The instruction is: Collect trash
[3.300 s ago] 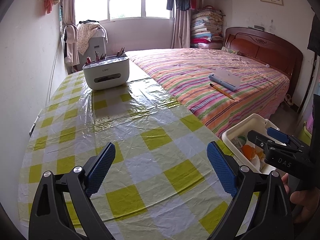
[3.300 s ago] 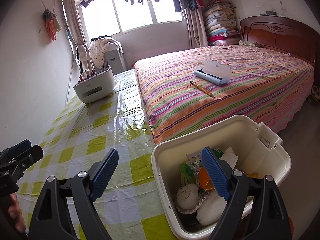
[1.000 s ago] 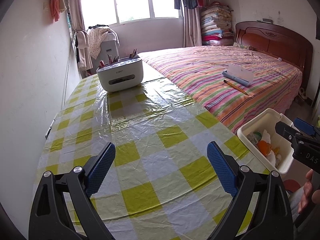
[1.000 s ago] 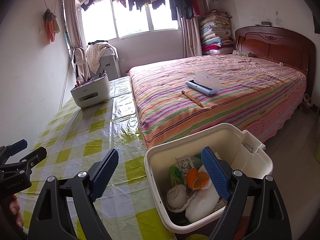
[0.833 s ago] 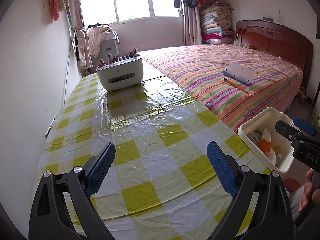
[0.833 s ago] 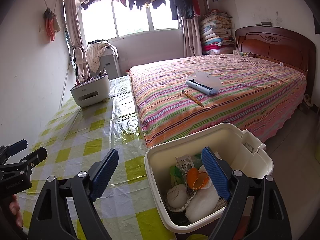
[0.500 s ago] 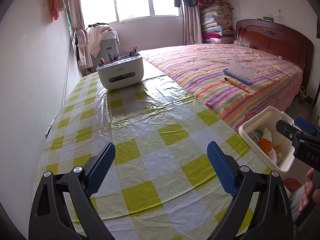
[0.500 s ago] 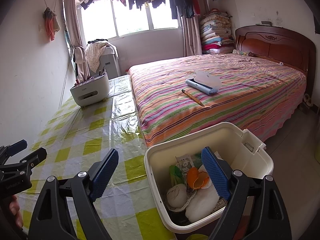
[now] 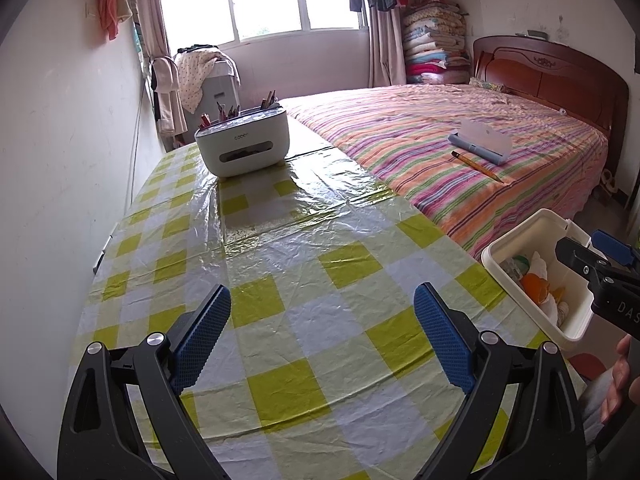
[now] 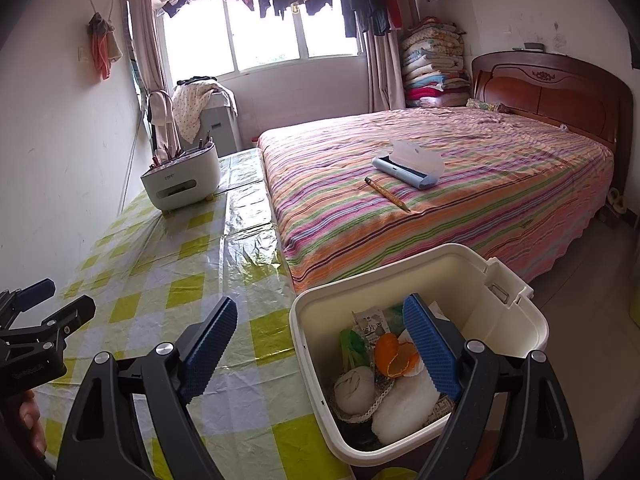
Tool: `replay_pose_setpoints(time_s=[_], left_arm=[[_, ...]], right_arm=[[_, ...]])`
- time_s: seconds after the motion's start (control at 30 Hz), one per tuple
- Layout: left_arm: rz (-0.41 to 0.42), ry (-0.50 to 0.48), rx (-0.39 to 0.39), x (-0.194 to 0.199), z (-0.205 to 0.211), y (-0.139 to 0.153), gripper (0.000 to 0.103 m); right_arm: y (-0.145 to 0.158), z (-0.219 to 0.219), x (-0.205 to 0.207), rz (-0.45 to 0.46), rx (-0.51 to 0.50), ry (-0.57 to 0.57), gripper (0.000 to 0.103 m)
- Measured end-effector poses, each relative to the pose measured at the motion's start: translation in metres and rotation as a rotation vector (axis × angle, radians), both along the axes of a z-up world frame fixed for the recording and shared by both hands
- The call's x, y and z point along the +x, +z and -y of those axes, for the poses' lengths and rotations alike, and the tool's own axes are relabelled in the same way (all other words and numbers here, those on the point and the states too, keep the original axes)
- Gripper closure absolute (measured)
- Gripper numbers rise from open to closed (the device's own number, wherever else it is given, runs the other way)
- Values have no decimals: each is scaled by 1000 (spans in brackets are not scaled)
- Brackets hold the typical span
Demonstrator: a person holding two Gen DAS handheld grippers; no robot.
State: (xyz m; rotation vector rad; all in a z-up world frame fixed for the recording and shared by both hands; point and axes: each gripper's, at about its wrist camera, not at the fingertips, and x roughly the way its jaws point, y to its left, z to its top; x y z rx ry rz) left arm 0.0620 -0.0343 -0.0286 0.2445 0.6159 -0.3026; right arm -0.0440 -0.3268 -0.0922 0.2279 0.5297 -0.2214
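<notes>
The open cream plastic rectangular bin (image 10: 472, 280) stands upright just beside the table edge, below my right fingers, its rim level and its lid off. Inside lies the trash: a curled piece of orange peel (image 10: 394, 354), a knotted white ball of tissue (image 10: 354, 390), a larger white wad (image 10: 404, 406), a green wrapper (image 10: 352, 346) and a printed packet (image 10: 370, 324), heaped together on the bottom.

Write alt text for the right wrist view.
The open, empty right gripper hovers over a white bin holding orange peel, wrappers and wadded paper, beside a table with a yellow checked cloth. Behind lie a striped bed with a pencil on it, and a window.
</notes>
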Motion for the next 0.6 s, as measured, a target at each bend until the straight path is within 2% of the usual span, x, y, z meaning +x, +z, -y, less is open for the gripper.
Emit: replay_pose_setpoints(time_s=[0.6], left_arm=[[-6, 14, -3, 2, -6, 0, 12]], right_arm=[[0, -5, 1, -6, -4, 8, 20]])
